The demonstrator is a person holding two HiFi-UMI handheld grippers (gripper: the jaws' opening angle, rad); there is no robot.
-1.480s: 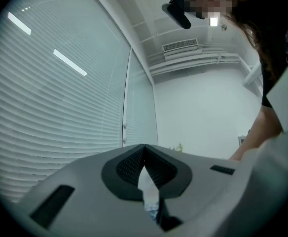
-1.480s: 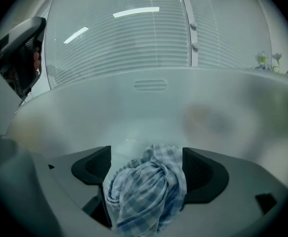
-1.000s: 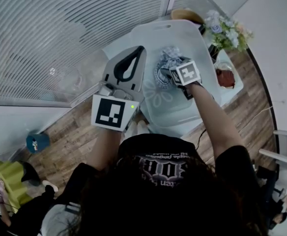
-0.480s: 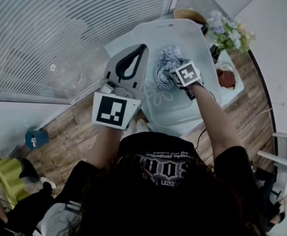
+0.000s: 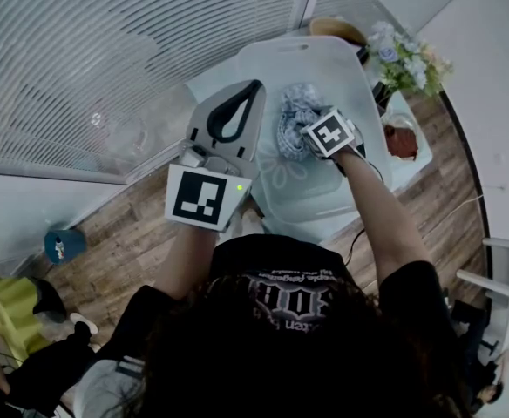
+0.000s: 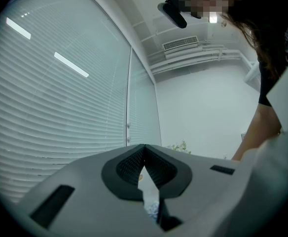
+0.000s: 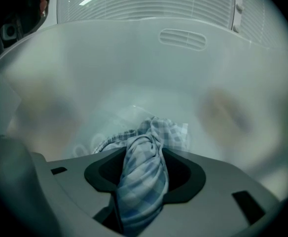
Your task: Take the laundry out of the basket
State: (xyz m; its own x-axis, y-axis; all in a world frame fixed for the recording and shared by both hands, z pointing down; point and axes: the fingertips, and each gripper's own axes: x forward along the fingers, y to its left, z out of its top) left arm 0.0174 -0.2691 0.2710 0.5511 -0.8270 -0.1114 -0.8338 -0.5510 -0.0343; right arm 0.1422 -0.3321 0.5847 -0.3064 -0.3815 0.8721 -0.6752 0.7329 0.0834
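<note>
Clamping checked cloth (image 7: 141, 181), right gripper (image 7: 143, 154) jaws inside basket (image 7: 183, 38); left gripper (image 6: 144, 151) jaws meet, empty

Head view: right gripper (image 5: 314, 139) jaws hidden under its marker cube (image 5: 331, 135) and the checked cloth (image 5: 295, 116); grip unreadable there. Beside the flowers (image 5: 403, 55), brown item (image 5: 400, 139): too small to name.

Right gripper view: basket wall (image 7: 134, 58) blurred; cloth's lower end cut off at bottom edge.

Left gripper view: pale scrap (image 6: 151, 209) below the left gripper (image 6: 143, 152) tips, too small to tell; arm (image 6: 255, 132) cut by right edge.
</note>
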